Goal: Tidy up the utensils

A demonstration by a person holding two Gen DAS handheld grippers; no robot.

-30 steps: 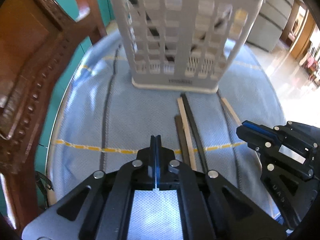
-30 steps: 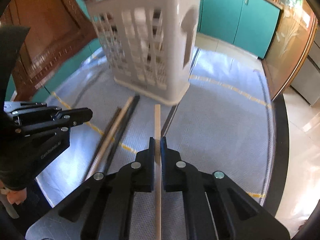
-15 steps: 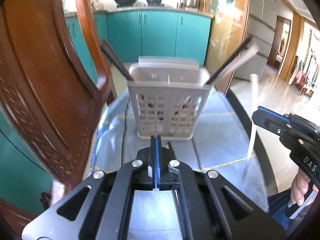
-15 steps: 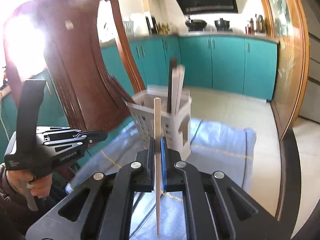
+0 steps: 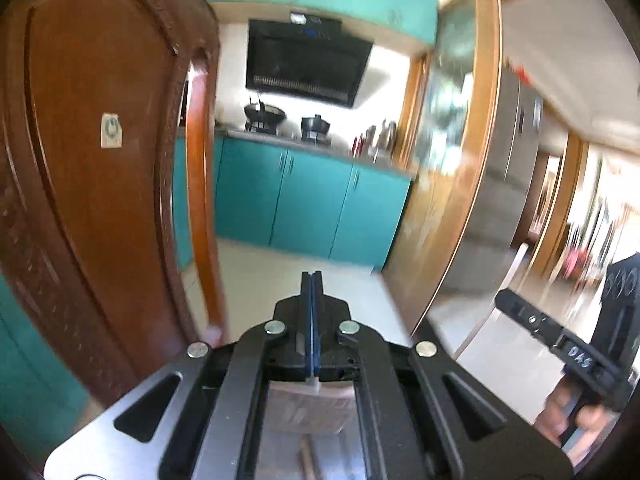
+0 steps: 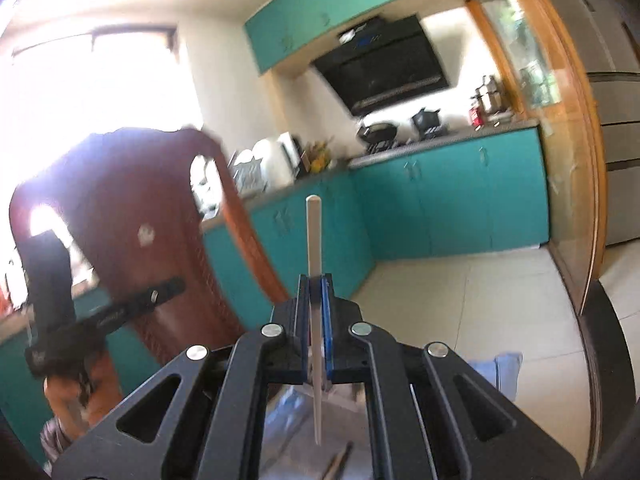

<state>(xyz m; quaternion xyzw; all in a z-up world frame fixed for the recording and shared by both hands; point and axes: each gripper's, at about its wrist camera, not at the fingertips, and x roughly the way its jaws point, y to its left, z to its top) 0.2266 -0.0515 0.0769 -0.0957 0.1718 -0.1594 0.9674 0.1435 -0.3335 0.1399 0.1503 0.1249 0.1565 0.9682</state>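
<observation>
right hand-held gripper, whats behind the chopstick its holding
Behind the light wooden chopstick, clamped upright in the right hand-held gripper, are teal kitchen cabinets under a countertop. The stick's middle is covered by the gripper's fingers; the utensil basket is not in view.

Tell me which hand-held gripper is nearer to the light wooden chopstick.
Right. The right hand-held gripper is shut on the light wooden chopstick, which stands upright between its fingers. The left hand-held gripper is shut, empty, apart from it.
</observation>
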